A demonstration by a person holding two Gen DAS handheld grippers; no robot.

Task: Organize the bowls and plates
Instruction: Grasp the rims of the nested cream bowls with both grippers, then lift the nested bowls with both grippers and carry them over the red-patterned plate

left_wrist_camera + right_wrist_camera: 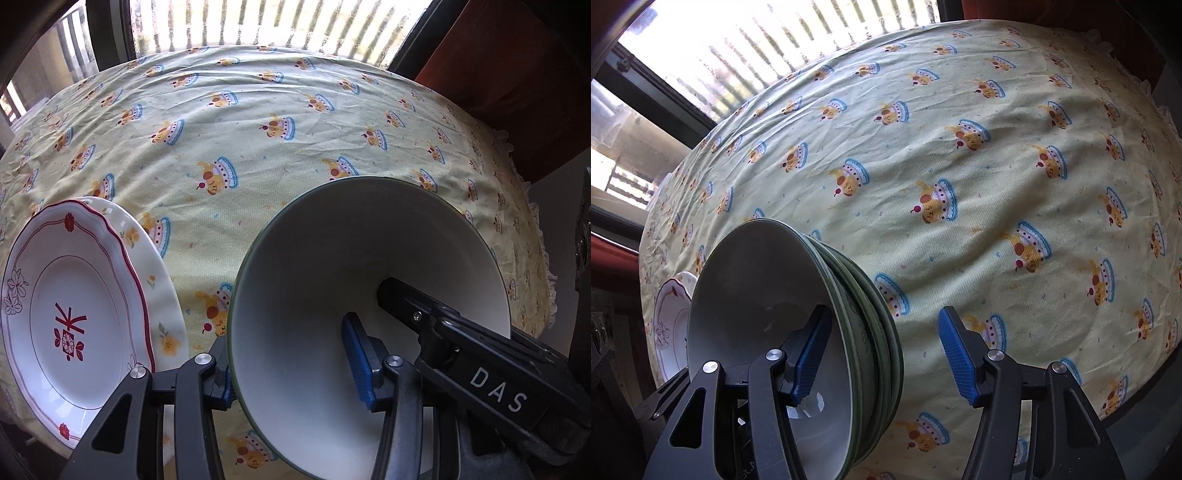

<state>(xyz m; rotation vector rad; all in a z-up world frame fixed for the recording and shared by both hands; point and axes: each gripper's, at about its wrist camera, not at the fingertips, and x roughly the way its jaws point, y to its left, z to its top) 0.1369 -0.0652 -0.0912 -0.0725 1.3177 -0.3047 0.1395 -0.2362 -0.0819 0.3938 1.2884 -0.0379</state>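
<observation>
Your left fingers point(295, 369) are straddling the bowl's point(369, 240) near wall, grip unclear, while your right fingers point(882, 354), spread, are straddling the bowl stack's point(864, 295) rims, plates point(74, 295) lying left of them.

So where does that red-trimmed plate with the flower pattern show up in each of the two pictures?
Left wrist view: the red-trimmed plate fills the lower left, lying on a yellow-flowered plate, left of the bowl.
Right wrist view: only a sliver of it shows at the far left edge, behind the stacked green bowls.
Shared landmark: the yellow cake-print tablecloth.
</observation>
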